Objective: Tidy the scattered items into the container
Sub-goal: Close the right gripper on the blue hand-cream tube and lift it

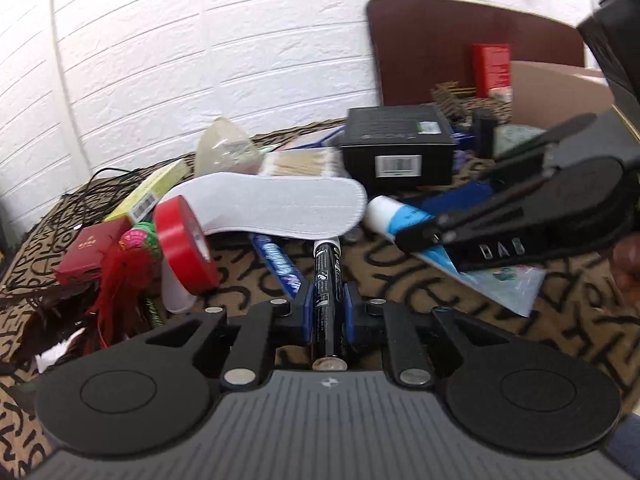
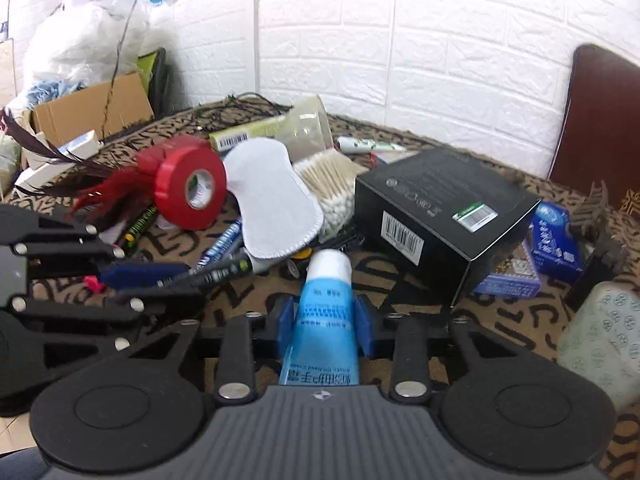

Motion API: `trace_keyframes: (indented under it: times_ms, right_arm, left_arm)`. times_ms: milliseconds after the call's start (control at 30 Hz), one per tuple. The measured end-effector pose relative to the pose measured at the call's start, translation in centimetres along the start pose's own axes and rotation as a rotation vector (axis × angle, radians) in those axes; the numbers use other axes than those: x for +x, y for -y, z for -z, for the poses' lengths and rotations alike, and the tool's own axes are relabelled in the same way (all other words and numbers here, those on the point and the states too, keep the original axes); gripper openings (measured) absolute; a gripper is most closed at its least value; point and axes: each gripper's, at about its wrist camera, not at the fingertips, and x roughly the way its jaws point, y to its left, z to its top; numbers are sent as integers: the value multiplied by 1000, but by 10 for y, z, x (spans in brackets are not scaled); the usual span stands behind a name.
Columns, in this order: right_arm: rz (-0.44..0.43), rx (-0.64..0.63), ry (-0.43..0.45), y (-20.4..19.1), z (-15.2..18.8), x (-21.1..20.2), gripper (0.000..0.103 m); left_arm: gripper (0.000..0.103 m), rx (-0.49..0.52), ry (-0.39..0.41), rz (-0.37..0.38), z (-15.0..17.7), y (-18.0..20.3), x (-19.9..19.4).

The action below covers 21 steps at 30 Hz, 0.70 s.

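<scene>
Blue pads of the right tool (image 2: 326,320) are pinching the soft hand-cream tube (image 2: 325,300), risking slippage, while the left tool (image 1: 328,304) is clamping a black marker (image 1: 326,300).

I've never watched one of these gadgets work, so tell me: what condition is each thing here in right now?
Left gripper: shut on the black marker.
Right gripper: shut on the blue tube, cap on.
Red tape roll: on edge, leaning.
White insole: lying atop clutter.
Black box: closed.

I hold the left gripper (image 1: 327,306) clamped on the black marker (image 1: 326,280); my right gripper (image 2: 327,322) grips the blue tube (image 2: 322,312), both angled downward.
</scene>
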Motion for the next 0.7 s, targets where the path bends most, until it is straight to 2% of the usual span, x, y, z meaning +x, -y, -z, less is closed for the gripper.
trace_keyframes:
  times_ms: [133, 300, 400, 500, 633, 700]
  right_arm:
    - [43, -12, -18, 1, 0, -6, 28]
    - [2, 34, -38, 7, -6, 4, 29]
    - [2, -1, -72, 0, -11, 13, 34]
    - [18, -20, -113, -5, -9, 28, 35]
    - [3, 21, -80, 0, 0, 36, 36]
    - [0, 0, -76, 0, -1, 36, 35]
  left_arm:
    - [17, 7, -20, -1, 1, 5, -4]
    - [18, 96, -36, -46, 1, 18, 5]
    - [21, 80, -42, -23, 0, 20, 7]
    - [22, 17, -71, 11, 3, 16, 15]
    - [22, -21, -62, 17, 2, 14, 21]
    - [23, -27, -55, 13, 0, 15, 22]
